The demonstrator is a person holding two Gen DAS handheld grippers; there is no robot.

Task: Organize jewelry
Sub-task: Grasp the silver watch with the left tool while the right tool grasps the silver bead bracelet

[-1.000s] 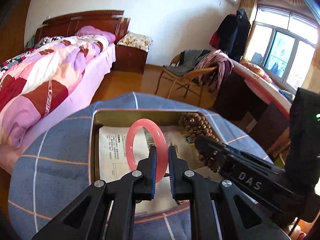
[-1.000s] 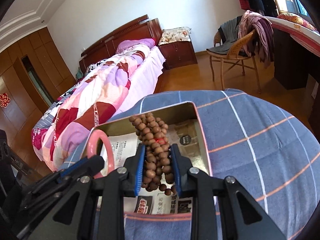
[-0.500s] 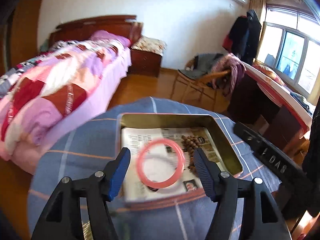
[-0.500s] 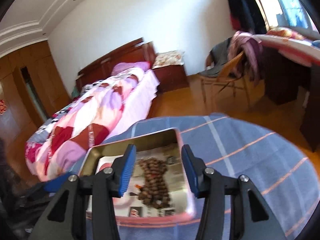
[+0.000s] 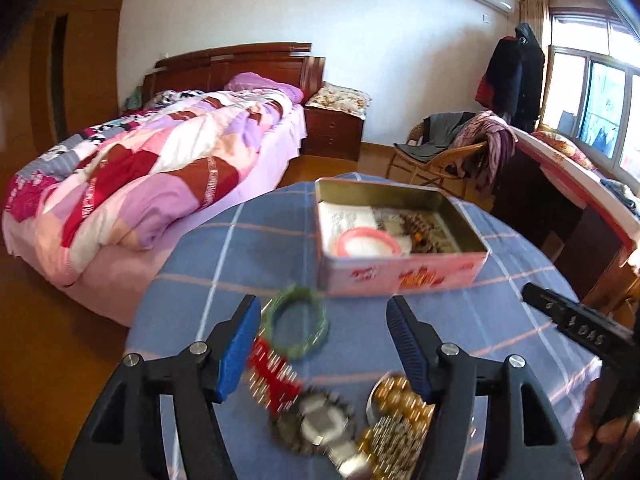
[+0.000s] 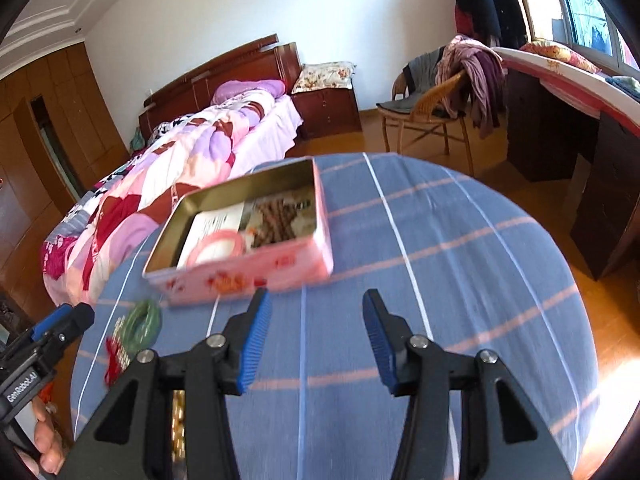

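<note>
The pink bangle (image 5: 368, 241) and brown beads (image 5: 420, 232) lie in the tin (image 5: 400, 276) mid-table, while the green bangle (image 5: 298, 322), watch (image 5: 324, 428) and gold beads (image 5: 396, 420) wait at the table's near edge, both grippers' fingers (image 5: 236, 348) wide open and holding nothing.

Counts — 1 tin (image 5: 400, 276), 2 bangles — pink (image 5: 368, 242), green (image 5: 298, 322); 1 watch (image 5: 320, 424), 2 grippers — left (image 5: 322, 344), right (image 6: 316, 340).

I see a bed (image 5: 152, 168) with a patchy pink and purple blanket. A small brown cupboard (image 5: 334, 134) stands beside it. Clothes hang on a chair (image 6: 432, 112). A blue checked cloth (image 6: 460, 248) covers my table.
</note>
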